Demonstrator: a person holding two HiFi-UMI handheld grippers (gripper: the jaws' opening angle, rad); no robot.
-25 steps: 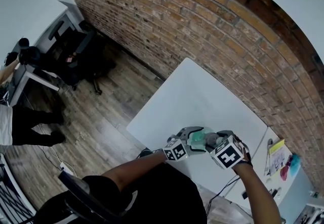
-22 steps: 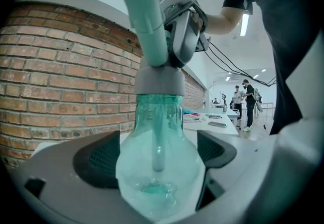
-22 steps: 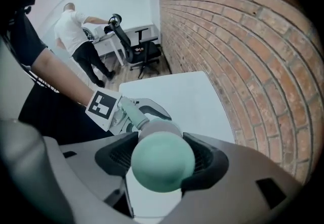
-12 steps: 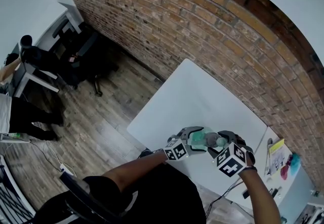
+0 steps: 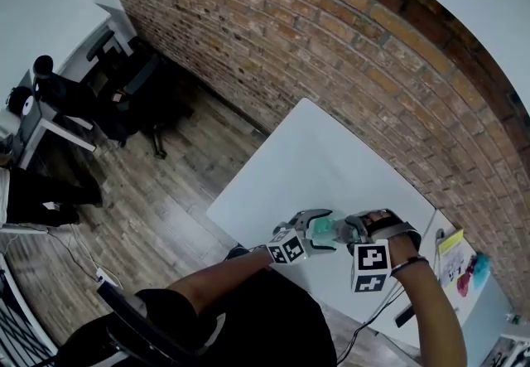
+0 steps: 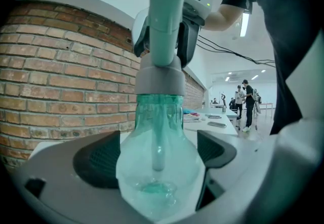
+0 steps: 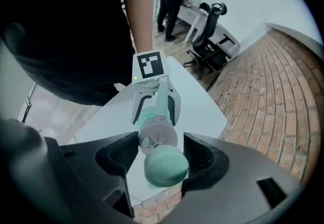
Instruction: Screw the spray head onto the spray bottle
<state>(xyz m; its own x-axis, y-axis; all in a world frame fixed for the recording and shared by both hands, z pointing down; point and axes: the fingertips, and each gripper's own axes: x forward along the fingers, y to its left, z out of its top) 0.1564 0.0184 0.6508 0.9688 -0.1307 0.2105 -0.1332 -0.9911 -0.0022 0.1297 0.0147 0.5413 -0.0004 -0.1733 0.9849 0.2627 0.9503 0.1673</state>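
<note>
The left gripper (image 6: 158,157) is clamped on the belly of the spray bottle (image 6: 159,167), one dark pad on each side of the clear green plastic. It holds the bottle off the white table (image 5: 323,158), over the table's near edge. To its right, the right gripper (image 7: 161,154) grips the spray head (image 7: 163,165), with its jaws closed on the grey collar just behind the green nozzle cap. The two grippers face each other along the bottle's length. Beyond the table a brick wall (image 5: 331,42) runs along the far side, and office chairs (image 5: 124,84) stand on the wood floor far to the left.

The head already sits on the neck. In the left gripper view the grey collar meets the bottle's shoulder with no gap I can see, and the dip tube hangs down inside. So I'd say the threading is well along. What is left is any last tightening and the letting go, though I can't tell from here whether the collar is fully snug.

Compared with a second ago, the right gripper has rolled about the head. Its marker cube has swung lower and nearer, and the back of the hand now shows on the far side. That fits a turn of the collar. The left gripper and the bottle have stayed where they were.
</note>
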